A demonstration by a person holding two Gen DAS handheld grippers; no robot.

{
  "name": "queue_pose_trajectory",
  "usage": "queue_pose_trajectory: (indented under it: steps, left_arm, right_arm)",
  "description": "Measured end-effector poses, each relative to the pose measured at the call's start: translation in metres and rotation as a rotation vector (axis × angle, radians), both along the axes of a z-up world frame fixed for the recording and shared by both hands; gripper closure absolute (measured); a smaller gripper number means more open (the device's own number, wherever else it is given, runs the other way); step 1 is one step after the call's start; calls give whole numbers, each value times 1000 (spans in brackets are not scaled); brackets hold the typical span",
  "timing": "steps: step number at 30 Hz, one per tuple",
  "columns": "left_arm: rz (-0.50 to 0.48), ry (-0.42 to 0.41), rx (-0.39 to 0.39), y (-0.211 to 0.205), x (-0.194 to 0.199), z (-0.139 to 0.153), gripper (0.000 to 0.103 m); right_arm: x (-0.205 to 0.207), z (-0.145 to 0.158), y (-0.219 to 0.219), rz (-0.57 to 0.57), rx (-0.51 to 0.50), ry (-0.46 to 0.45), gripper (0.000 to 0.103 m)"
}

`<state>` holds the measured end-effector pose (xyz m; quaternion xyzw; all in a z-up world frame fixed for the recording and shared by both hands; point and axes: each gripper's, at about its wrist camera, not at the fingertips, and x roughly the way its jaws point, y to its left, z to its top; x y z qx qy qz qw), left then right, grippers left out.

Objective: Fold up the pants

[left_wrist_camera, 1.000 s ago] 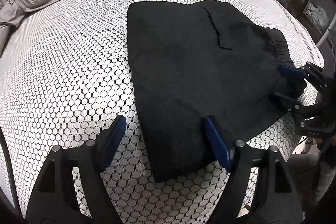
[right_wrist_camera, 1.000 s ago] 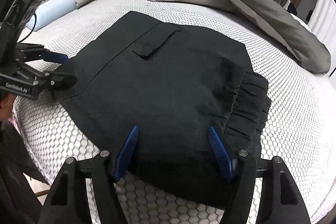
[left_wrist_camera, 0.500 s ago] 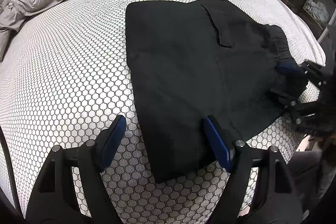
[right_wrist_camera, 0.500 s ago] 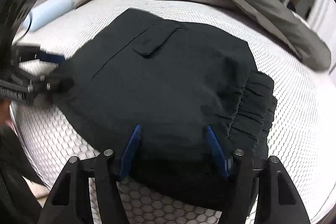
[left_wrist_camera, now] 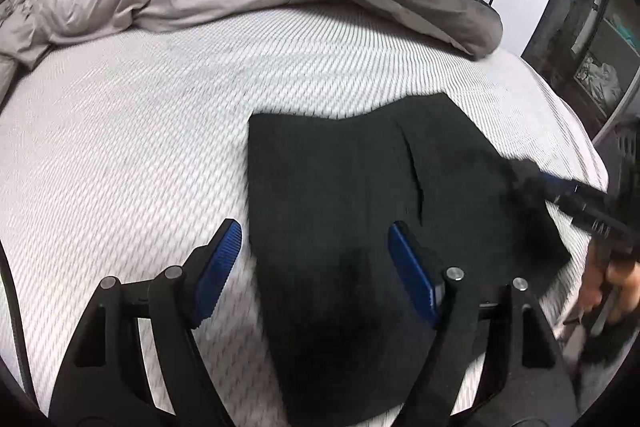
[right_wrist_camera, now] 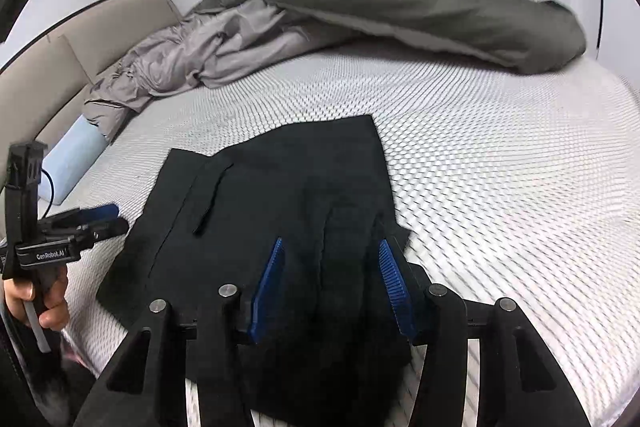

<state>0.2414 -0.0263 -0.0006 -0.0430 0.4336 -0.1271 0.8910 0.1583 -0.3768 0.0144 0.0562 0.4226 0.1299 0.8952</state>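
On the honeycomb-patterned mattress [right_wrist_camera: 480,155], black pants [right_wrist_camera: 280,195] below rumpled grey bedding [right_wrist_camera: 400,3].

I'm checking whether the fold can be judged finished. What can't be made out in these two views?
- Near edge of the pants: hidden by the right gripper in the right wrist view, by the left gripper in the left.
- Waistband: smeared by blur, both views.
- Layers beneath: covered by the top fabric.
- Right gripper's contact with cloth: motion blur, left wrist view.
- Bed front edge: cut off below.
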Motion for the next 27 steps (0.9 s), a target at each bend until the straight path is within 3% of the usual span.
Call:
queue_pose_trajectory:
  steps: [2,3,6,9,10,13,17,18,23,25,26,27]
  left_arm:
    - [-8,27,38,-14,24,-13,46]
    - [-10,45,56,-16,33,-19,47]
    - [0,76,20,-8,46,-31,51]
    - [24,78,52,2,46,-31,50]
    - [41,94,25,8,46,-34,45]
    - [71,115,-35,19,36,-31,44]
    - [73,94,0,20,7,-22,44]
    - [63,100,1,17,-3,-22,44]
    - [14,120,-7,-3,-25,-29,43]
    - [-26,109,-3,-11,-26,-30,52]
    - [-28,103,13,-14,-26,-30,57]
    - [-26,94,26,-16,-25,-28,59]
  right_arm:
    - [22,-10,3,-11,9,33,58]
    - [29,-14,4,-21,9,35,71]
    - [35,-15,1,-19,-22,8,81]
    - [46,-24,-14,-46,-32,32,89]
    - [50,-29,-22,-72,-35,39,86]
    - [52,-31,-45,-89,87,71,68]
    - [36,-11,-73,-68,244,34,29]
    - [32,-11,-76,-46,271,38,24]
    - [38,-43,-58,33,238,177,23]
    - [43,-54,-47,32,211,208,32]
    - [46,-55,-41,49,227,196,48]
    - [50,-56,-34,59,236,198,50]
